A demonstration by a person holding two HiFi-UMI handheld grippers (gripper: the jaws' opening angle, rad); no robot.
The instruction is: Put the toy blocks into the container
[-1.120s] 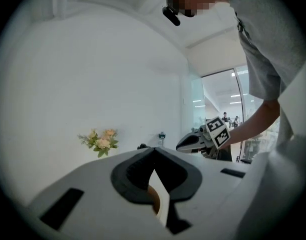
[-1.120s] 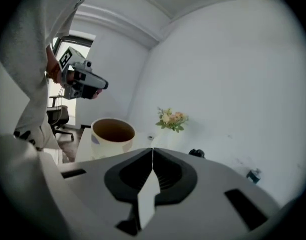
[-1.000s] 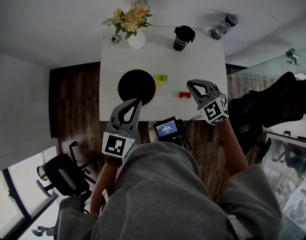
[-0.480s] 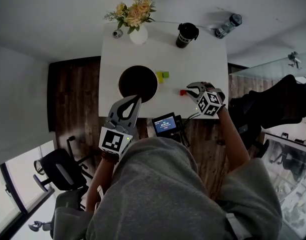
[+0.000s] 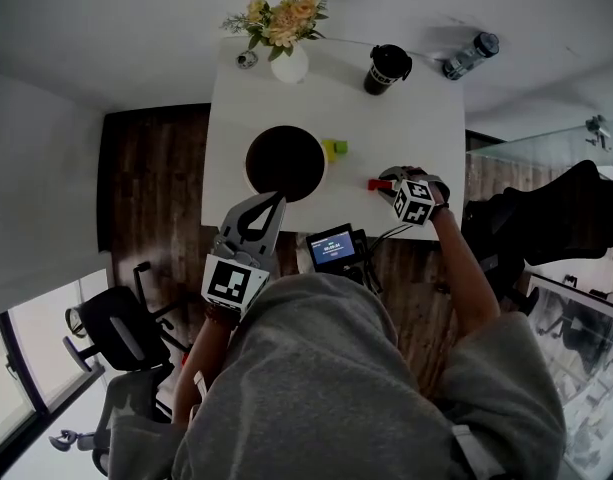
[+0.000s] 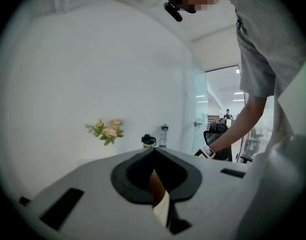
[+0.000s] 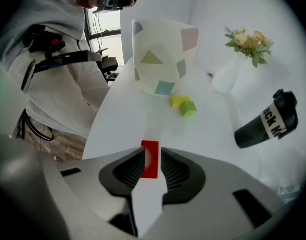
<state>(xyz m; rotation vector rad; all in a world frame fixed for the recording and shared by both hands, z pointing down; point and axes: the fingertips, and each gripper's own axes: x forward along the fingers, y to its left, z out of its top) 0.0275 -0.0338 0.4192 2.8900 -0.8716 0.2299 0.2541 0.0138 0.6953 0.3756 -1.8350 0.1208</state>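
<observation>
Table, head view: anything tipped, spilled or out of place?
Nothing stands out. The container, vase and black mug stand upright; the red block, yellow block and green block lie on the table, nothing spilled.

Place: you are in an office.
Signs: swivel chair [image 5: 111, 333] near your white counter [image 5: 416, 118], glass partition [image 6: 198, 119], ceiling lights [image 6: 238, 92].

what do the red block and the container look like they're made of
Red block: solid matte red, crisp edges, a curved cut-out; painted wood or plastic, can't tell which. Container: white matte wall with pastel shapes, dark inside; likely card or plastic.
</observation>
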